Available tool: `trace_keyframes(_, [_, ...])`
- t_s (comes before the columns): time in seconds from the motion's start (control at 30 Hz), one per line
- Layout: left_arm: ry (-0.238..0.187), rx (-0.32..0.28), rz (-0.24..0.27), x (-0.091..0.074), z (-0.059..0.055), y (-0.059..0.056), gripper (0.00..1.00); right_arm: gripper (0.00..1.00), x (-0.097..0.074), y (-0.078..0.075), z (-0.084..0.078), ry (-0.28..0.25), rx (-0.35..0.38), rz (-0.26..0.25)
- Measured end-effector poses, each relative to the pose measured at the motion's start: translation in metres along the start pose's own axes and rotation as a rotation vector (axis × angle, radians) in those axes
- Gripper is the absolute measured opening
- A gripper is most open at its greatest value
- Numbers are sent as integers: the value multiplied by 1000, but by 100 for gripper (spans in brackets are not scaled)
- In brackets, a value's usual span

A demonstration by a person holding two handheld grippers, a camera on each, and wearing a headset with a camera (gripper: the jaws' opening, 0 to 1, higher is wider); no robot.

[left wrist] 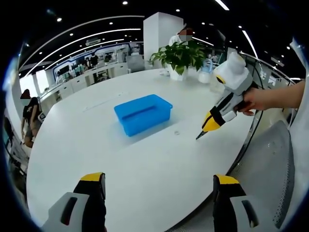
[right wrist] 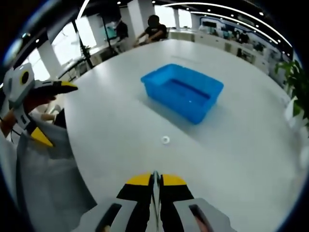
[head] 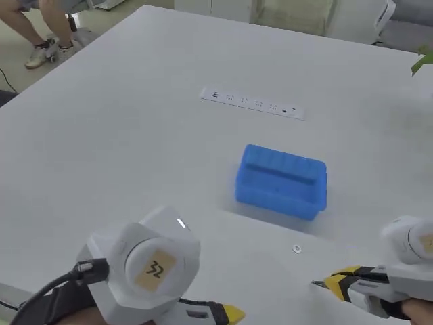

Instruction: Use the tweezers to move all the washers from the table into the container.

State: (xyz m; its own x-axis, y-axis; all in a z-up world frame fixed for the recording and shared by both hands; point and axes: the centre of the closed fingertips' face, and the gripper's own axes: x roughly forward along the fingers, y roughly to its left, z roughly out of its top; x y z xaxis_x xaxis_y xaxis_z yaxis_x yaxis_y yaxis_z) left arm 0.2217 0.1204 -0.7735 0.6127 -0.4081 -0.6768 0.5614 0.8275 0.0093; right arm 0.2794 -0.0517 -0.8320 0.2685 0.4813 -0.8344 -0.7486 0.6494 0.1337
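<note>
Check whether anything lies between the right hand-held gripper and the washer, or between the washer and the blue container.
Nothing visible does. Bare table runs from the right hand-held gripper to the washer, and from the washer to the near wall of the blue container.

Pale washer [head: 297,249] flat near open blue container [head: 281,181]; tweezers [head: 316,283] in right hand-held gripper [right wrist: 155,180]

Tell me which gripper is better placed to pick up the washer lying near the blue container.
Likely right. The right gripper points at the washer from close by, jaws shut to a narrow tip. The left gripper sits farther back, jaws wide apart.
</note>
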Motion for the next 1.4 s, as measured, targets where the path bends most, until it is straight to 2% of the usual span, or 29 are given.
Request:
trace_keyframes(0.47, [1,-15,12,-2,-4,3,94,2,5,1,10,26,-27,0])
trace_keyframes(0.67, [1,-19,19,-3,-5,6,94,2,10,0,19,55,-48,10])
trace_keyframes(0.87, [2,-25,25,-3,-7,8,94,2,14,4,27,90,-98,18])
trace_keyframes(1.07, [-5,-36,33,-5,-8,11,94,2,8,12,19,138,-146,28])
trace_keyframes(1.23, [-8,-40,33,-5,-9,12,94,2,1,7,3,178,-166,20])
trace_keyframes(1.4, [-5,-38,30,-5,-11,11,93,2,-6,5,-6,196,-153,18])
